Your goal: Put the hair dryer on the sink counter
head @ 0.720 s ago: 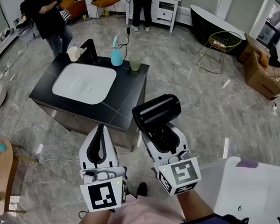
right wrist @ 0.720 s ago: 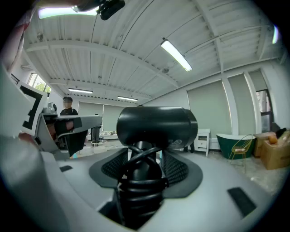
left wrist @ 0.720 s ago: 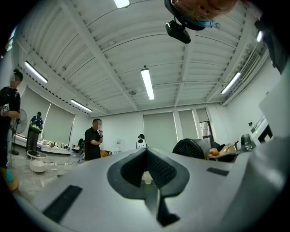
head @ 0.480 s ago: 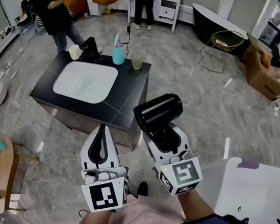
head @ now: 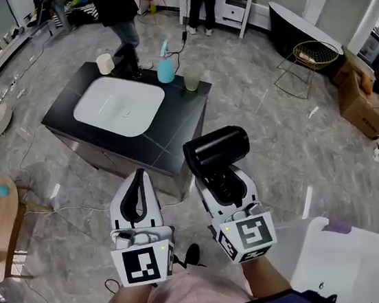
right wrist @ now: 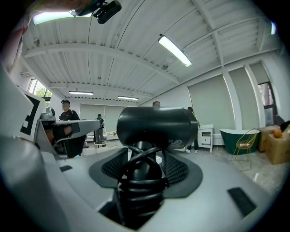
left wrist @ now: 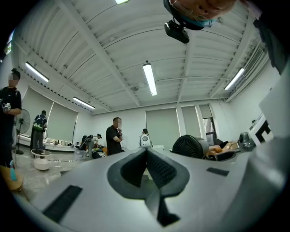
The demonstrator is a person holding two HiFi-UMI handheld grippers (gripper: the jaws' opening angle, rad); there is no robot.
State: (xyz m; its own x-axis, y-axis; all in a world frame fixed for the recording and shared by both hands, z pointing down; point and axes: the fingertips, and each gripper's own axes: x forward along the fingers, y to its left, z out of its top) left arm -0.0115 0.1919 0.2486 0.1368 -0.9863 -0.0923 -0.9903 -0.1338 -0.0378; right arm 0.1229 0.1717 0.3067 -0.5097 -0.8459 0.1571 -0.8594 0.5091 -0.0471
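hair dryer (head: 217, 149) held in the air just short of the sink counter (head: 173, 130); your right gripper (head: 223, 181) is clamped on its cord-wrapped handle, barrel on top; your left gripper (head: 137, 182) beside it, jaws together

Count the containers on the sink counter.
3, along the counter's far edge: cream cup at left, blue container in the middle, greenish cup at right. None seems hidden.
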